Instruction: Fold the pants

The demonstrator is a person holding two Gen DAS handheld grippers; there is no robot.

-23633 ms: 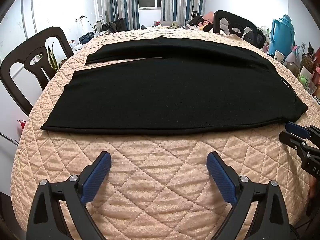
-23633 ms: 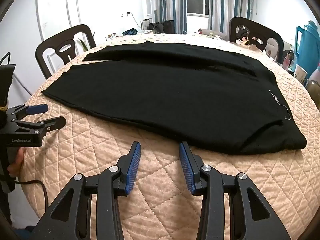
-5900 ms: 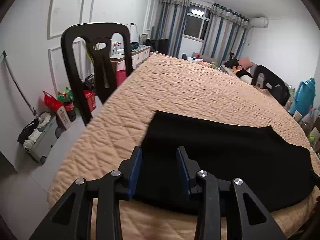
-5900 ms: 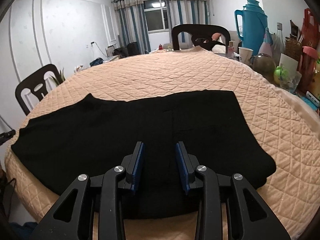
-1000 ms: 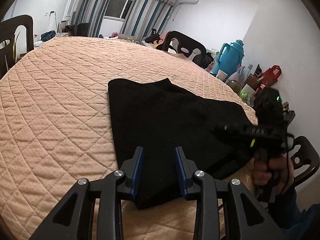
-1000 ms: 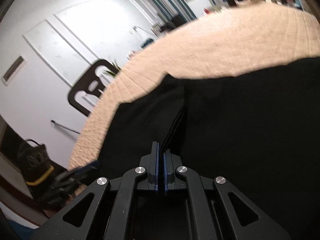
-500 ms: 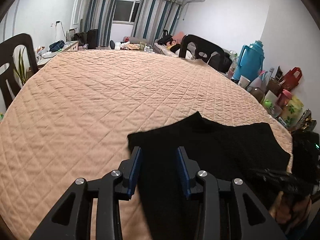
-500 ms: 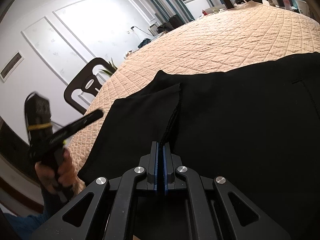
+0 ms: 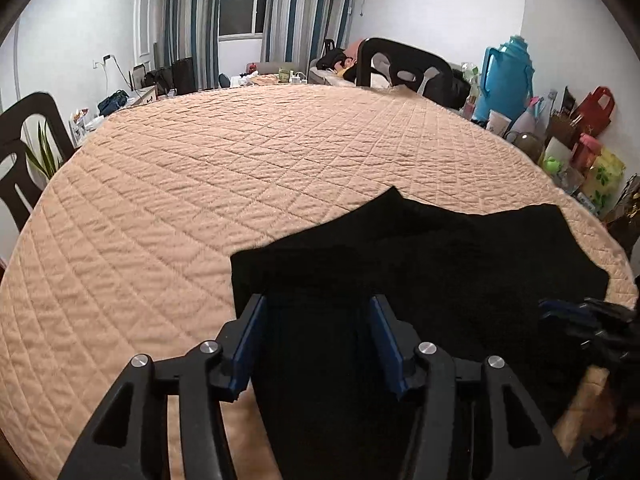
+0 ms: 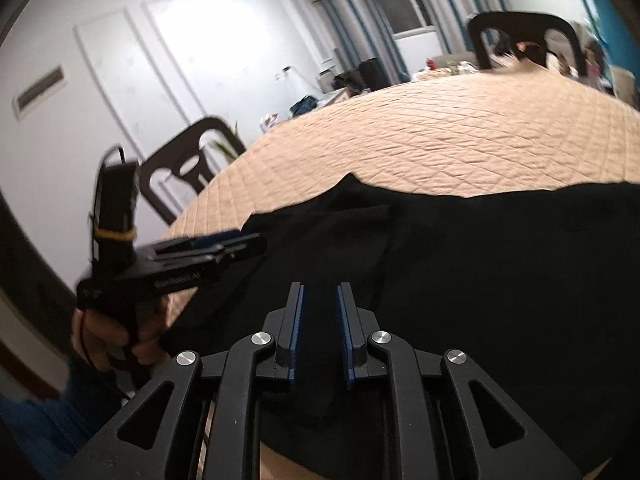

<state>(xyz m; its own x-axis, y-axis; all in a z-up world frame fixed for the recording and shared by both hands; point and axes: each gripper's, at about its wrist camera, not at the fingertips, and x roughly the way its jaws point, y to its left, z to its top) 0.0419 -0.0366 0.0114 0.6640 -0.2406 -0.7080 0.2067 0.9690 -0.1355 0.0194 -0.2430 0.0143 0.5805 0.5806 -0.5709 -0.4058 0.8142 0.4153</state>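
Observation:
The black pants [image 9: 440, 272] lie folded into a compact stack at the near edge of the quilted peach tabletop [image 9: 200, 184]. My left gripper [image 9: 316, 340] is open, over the stack's left part, holding nothing. My right gripper [image 10: 320, 332] is open over the pants [image 10: 480, 264], nothing between its pads. The left gripper also shows in the right wrist view [image 10: 224, 250], at the pants' left edge. The right gripper shows blurred at the right edge of the left wrist view [image 9: 580, 316].
Black chairs stand around the table: one at the far side [image 9: 400, 68] and one at the left [image 9: 24, 148]. A teal thermos [image 9: 508, 76], cups and bags crowd the right side. The table edge runs close below the pants.
My right gripper was shut on a fold of the pants and has opened, letting it go. My left gripper has opened wider. Both views have shifted.

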